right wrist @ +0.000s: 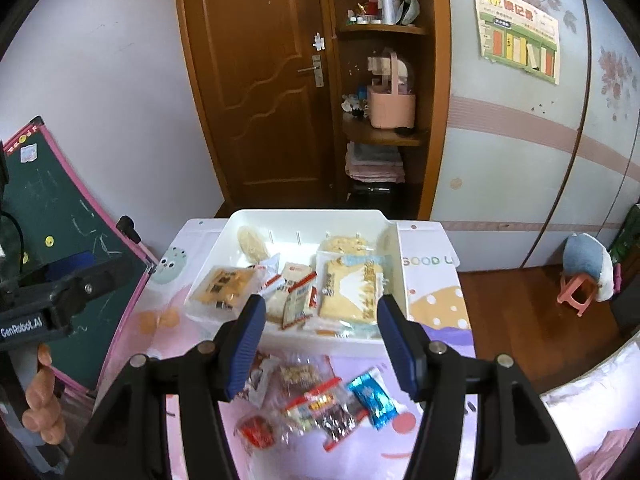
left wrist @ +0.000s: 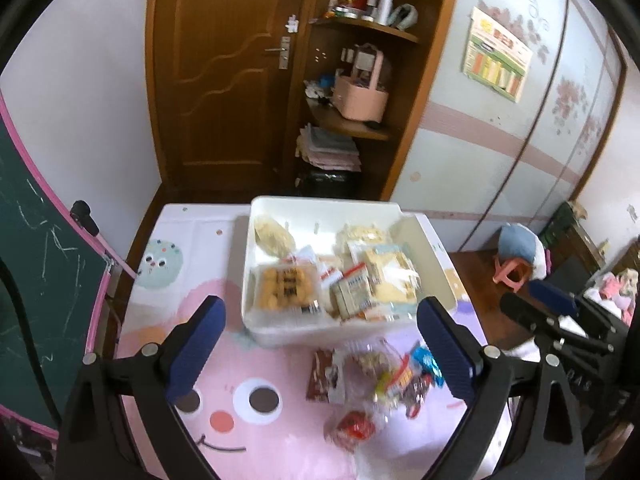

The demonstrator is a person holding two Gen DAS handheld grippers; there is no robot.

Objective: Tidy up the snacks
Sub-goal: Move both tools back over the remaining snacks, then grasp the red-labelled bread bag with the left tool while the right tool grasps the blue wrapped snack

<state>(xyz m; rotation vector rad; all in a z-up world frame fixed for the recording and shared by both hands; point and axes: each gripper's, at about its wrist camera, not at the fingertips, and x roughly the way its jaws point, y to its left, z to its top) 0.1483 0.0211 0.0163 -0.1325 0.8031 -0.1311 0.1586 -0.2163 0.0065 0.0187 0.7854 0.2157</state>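
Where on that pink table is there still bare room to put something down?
The widest free patch is the tablecloth left of the white bin, from the green cartoon face to the big pink one. A narrower strip runs right of the bin, by the lettering. It is crowded inside the bin and at the loose snacks just before it.

Dim indoor light, soft motion blur (strong fisheye edge bending).

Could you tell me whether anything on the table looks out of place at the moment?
Yes: a small heap of wrapped snacks, including a blue packet and a red one, lies loose on the tablecloth just outside the white bin, while the other snacks sit inside it.
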